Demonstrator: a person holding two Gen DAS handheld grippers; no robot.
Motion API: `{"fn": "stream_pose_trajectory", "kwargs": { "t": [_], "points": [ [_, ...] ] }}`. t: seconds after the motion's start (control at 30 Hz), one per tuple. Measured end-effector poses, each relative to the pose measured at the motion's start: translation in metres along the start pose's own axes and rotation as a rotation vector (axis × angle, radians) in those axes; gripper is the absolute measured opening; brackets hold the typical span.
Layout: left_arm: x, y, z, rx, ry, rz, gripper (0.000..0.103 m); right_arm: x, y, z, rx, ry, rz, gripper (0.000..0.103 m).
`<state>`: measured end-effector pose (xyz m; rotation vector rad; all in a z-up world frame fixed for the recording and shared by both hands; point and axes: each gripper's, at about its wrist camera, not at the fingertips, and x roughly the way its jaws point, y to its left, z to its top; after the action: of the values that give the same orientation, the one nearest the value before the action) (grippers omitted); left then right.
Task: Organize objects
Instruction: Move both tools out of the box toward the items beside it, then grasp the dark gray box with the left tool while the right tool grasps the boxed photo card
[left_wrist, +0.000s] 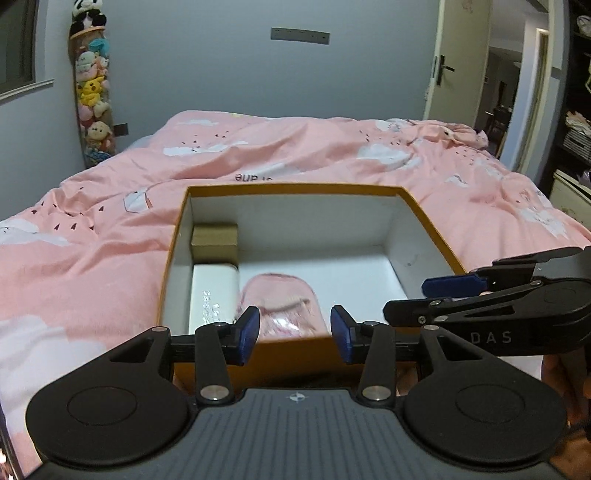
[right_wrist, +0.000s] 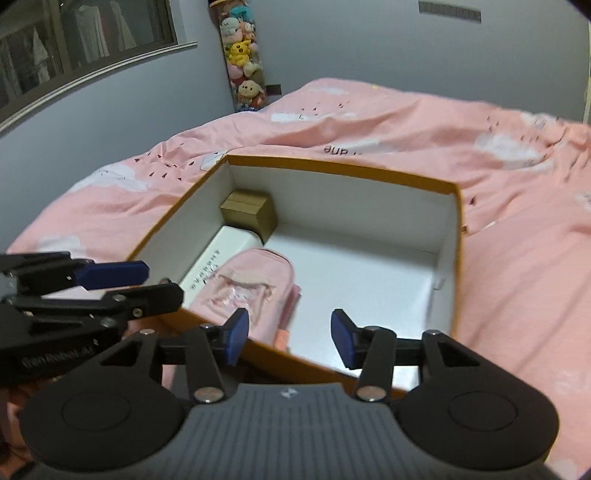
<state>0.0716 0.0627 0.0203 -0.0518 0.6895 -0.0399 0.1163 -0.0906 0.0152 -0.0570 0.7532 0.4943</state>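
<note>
An open orange box (left_wrist: 295, 189) (right_wrist: 457, 206) with white inner walls lies on the pink bed. Inside it, along the left wall, are a small brown carton (left_wrist: 215, 240) (right_wrist: 249, 211), a white box (left_wrist: 214, 295) (right_wrist: 221, 258) with printed text and a pink pouch (left_wrist: 282, 304) (right_wrist: 251, 291). My left gripper (left_wrist: 294, 334) is open and empty over the box's near edge, in front of the pouch. My right gripper (right_wrist: 289, 338) is open and empty over the near right edge. Each gripper shows from the side in the other's view, the right one (left_wrist: 443, 291) and the left one (right_wrist: 122, 277).
A pink duvet (left_wrist: 92, 258) (right_wrist: 517, 258) with white clouds covers the bed around the box. A tall column of plush toys (left_wrist: 92, 92) (right_wrist: 242, 55) stands in the far left corner. An open door (left_wrist: 454, 59) and shelves (left_wrist: 576, 129) are at the right.
</note>
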Motion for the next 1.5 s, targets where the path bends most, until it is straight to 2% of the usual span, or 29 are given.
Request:
{"fn": "stream_pose_trajectory", "kwargs": {
  "t": [0.1,0.2,0.47,0.63,0.77,0.93,1.0,1.17,1.23,1.27,1.43,1.5],
  "points": [
    [-0.003,-0.001,-0.008,-0.012,0.027,-0.015,0.051,-0.009,-0.001,-0.012,0.0,0.017,-0.006,0.053],
    [-0.006,0.004,-0.017,-0.033,0.085,-0.068,0.051,-0.017,0.001,-0.02,-0.018,0.041,-0.025,0.053],
    [-0.016,0.011,-0.046,-0.109,0.222,-0.153,0.051,-0.038,0.004,-0.045,-0.02,0.128,-0.053,0.052],
    [-0.015,0.01,-0.057,-0.163,0.29,-0.214,0.051,-0.048,0.002,-0.059,0.022,0.182,-0.021,0.051],
    [-0.014,0.007,-0.063,-0.191,0.323,-0.251,0.051,-0.049,0.0,-0.073,0.044,0.236,-0.019,0.042],
    [-0.008,0.002,-0.064,-0.198,0.344,-0.232,0.051,-0.044,-0.007,-0.085,0.116,0.29,0.02,0.039],
    [-0.004,0.006,-0.063,-0.215,0.347,-0.203,0.051,-0.043,-0.009,-0.08,0.122,0.288,0.03,0.039],
    [0.015,0.02,-0.056,-0.276,0.326,-0.134,0.061,-0.03,-0.018,-0.058,0.132,0.246,0.057,0.039],
    [0.026,0.029,-0.054,-0.317,0.316,-0.12,0.07,-0.015,-0.022,-0.05,0.145,0.249,0.072,0.04],
    [0.032,0.033,-0.054,-0.342,0.311,-0.115,0.072,-0.008,-0.024,-0.047,0.153,0.255,0.083,0.04],
    [0.063,0.056,-0.062,-0.509,0.375,-0.128,0.074,0.034,-0.031,-0.047,0.212,0.322,0.137,0.044],
    [0.073,0.061,-0.066,-0.547,0.398,-0.137,0.074,0.045,-0.033,-0.051,0.224,0.347,0.141,0.045]
  ]
}}
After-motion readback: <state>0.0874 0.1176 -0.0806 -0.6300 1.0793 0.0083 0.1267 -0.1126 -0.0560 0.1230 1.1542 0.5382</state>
